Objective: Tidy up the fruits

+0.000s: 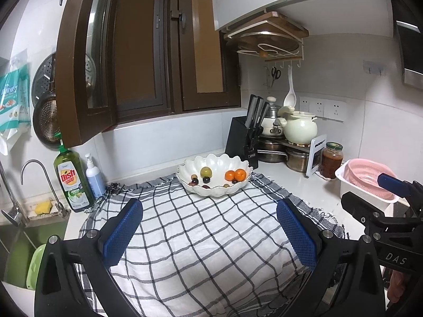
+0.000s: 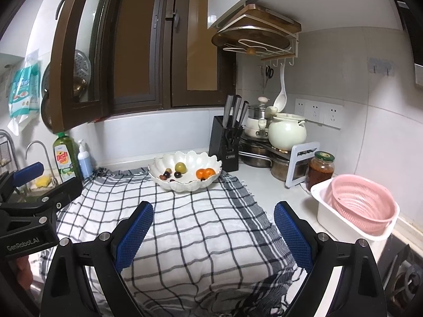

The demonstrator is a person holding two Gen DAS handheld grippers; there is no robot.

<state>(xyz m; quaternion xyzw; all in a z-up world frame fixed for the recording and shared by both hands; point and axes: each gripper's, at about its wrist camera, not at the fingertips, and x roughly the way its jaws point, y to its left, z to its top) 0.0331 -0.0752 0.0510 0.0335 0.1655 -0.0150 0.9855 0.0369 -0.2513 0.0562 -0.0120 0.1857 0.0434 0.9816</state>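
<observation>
A white scalloped bowl (image 1: 194, 165) (image 2: 164, 162) stands at the far edge of a checked cloth (image 1: 201, 237) (image 2: 190, 227). In it lie two oranges (image 1: 235, 175) (image 2: 205, 173), a green round fruit (image 1: 206, 171) (image 2: 181, 167) and several small dark fruits (image 1: 206, 179) (image 2: 167, 175). My left gripper (image 1: 210, 215) hovers open over the near cloth, well short of the bowl, nothing between its blue pads. My right gripper (image 2: 214, 216) is likewise open and empty over the cloth. Each gripper shows at the edge of the other's view.
A pink colander in a white tub (image 2: 362, 206) (image 1: 370, 182) sits right. A knife block (image 1: 242, 142) (image 2: 224, 142), pots and a sauce jar (image 2: 320, 170) stand behind. Dish soap (image 1: 72, 182), a pump bottle and the sink tap (image 1: 37, 182) are left.
</observation>
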